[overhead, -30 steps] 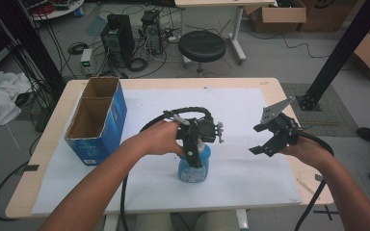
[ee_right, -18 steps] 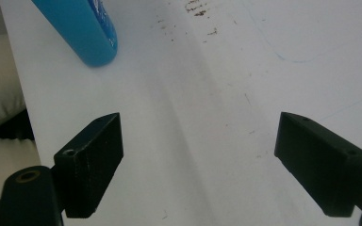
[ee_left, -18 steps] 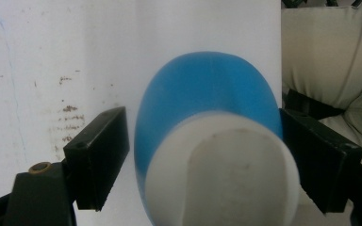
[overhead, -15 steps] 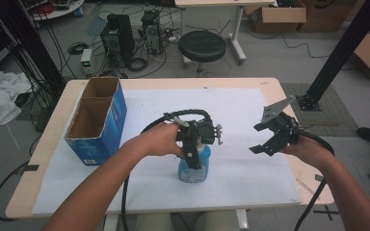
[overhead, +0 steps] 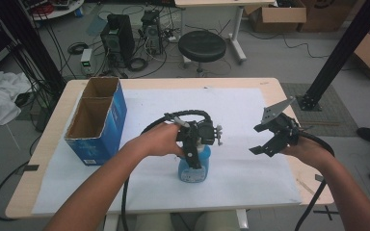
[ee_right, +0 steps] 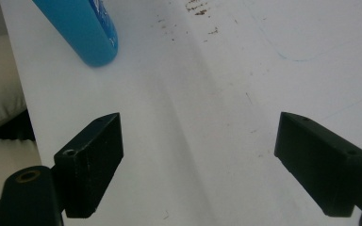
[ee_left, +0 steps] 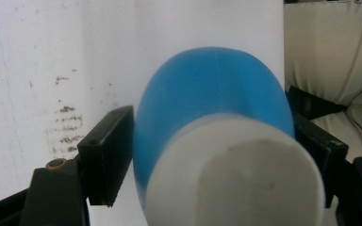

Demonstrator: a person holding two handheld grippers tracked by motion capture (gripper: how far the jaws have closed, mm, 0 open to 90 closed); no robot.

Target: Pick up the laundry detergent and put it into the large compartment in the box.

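High view: left hand-held gripper (overhead: 193, 155) clamps upright bottle (overhead: 194, 166) near worktop (overhead: 173, 84) front edge, steadying it; right hand-held gripper (overhead: 271, 137) spread empty by right edge.

Right gripper (ee_right: 198, 160) fingers spread wide over white sheet (ee_right: 207, 94); blue bottle (ee_right: 82, 28) beyond.

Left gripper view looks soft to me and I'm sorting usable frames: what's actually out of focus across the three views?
Left gripper view: the blue bottle and its white cap sit very close and blur; the paper behind is sharper. Right gripper view: jaws and bottle edge slightly soft, paper stains readable. High view: evenly lit, mild softness, table edges curve slightly.
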